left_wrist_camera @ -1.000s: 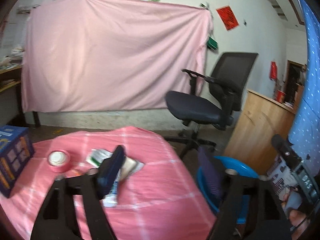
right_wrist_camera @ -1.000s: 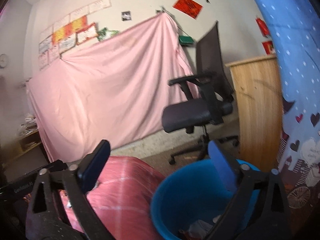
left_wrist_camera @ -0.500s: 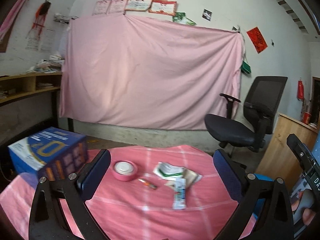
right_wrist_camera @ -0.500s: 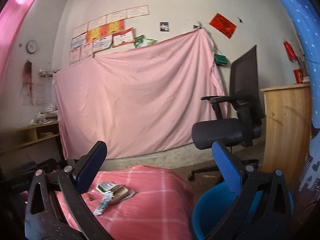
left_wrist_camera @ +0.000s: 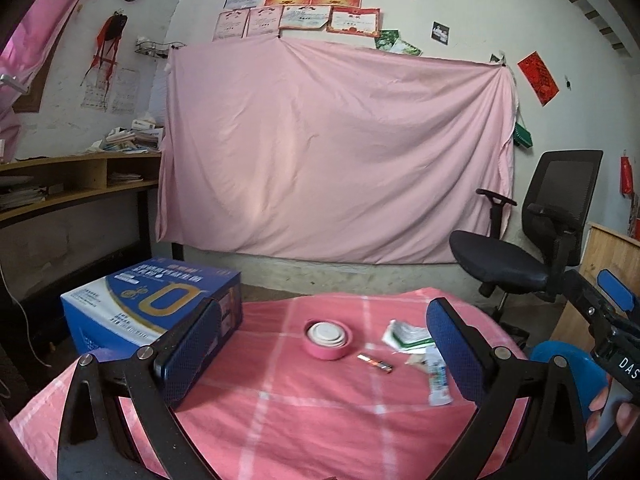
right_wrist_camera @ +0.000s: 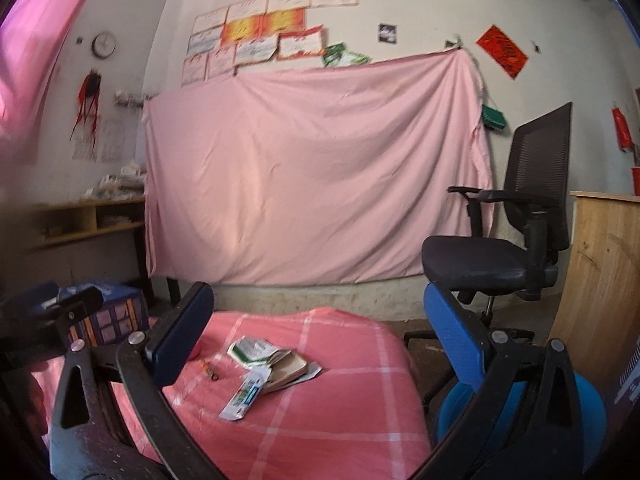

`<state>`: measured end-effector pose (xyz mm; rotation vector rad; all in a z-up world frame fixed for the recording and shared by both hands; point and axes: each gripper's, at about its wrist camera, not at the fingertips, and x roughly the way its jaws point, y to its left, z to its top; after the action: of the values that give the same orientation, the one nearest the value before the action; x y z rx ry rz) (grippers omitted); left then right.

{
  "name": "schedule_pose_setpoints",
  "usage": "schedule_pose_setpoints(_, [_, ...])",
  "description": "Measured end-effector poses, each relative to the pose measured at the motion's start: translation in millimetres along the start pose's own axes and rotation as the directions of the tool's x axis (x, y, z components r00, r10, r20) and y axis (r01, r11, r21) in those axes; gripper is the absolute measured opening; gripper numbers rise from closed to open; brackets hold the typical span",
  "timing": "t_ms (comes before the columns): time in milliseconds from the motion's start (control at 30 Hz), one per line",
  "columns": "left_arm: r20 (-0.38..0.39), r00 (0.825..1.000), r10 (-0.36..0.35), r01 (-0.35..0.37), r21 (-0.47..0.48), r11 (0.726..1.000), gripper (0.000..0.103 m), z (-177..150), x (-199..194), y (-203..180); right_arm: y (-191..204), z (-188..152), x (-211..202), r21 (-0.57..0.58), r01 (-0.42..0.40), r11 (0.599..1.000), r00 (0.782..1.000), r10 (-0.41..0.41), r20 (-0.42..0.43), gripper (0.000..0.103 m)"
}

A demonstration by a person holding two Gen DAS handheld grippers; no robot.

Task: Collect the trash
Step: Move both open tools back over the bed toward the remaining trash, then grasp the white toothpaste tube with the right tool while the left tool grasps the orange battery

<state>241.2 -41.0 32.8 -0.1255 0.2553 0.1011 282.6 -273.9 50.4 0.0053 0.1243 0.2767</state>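
Observation:
On the pink checked table cloth [left_wrist_camera: 320, 412] lies the trash: a green-and-white wrapper [left_wrist_camera: 408, 338], a white tube sachet [left_wrist_camera: 438, 380] and a small stick-like item [left_wrist_camera: 375, 362]. My left gripper [left_wrist_camera: 322, 344] hovers over the near side of the table, open wide and empty. In the right wrist view the wrapper pile [right_wrist_camera: 256, 350], a brown card [right_wrist_camera: 288, 368] and the sachet [right_wrist_camera: 244, 394] lie ahead of my right gripper [right_wrist_camera: 316, 340], which is also open and empty. The blue bin [right_wrist_camera: 584, 412] stands low on the right, beside the table.
A pink tape roll [left_wrist_camera: 328, 338] sits mid-table and a blue carton [left_wrist_camera: 152, 304] at its left. A black office chair [left_wrist_camera: 520, 248] and a wooden cabinet [right_wrist_camera: 600, 280] stand to the right, past the bin [left_wrist_camera: 568, 368]. A pink sheet covers the back wall.
Both views have swung left, from the blue bin to the table. The left jaws have spread wider. The bin has slid to the right edge of both views.

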Motion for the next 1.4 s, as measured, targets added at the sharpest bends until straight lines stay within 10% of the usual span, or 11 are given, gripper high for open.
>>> schedule_pose_setpoints(267, [-0.061,0.998,0.029,-0.027,0.029,0.999,0.101,-13,15,18,29,-19,37,-0.076,-0.015,0.997,0.986,0.001,-0.169,0.103])
schedule_pose_setpoints(700, [-0.189,0.982,-0.005,0.009,0.022,1.000,0.100,-23,42,36,37,-57,100,-0.021,-0.082,0.996,0.867,0.061,-0.494,0.103])
schedule_pose_setpoints(967, [-0.291,0.955,-0.057,0.071,0.037,0.997,0.074,-23,60,29,53,-79,126,-0.010,-0.172,0.985,0.753,0.125,-0.646,0.056])
schedule_pose_setpoints(1133, [-0.362,0.926,-0.110,0.126,0.021,0.992,0.058,-24,76,22,44,-80,121,0.058,-0.192,0.980,0.738,0.183,-0.650,0.035])
schedule_pose_setpoints(1400, [-0.472,0.861,-0.189,0.217,0.004,0.976,0.044,-26,111,-1,16,-77,108,0.079,-0.144,0.986,0.750,0.161,-0.641,0.034])
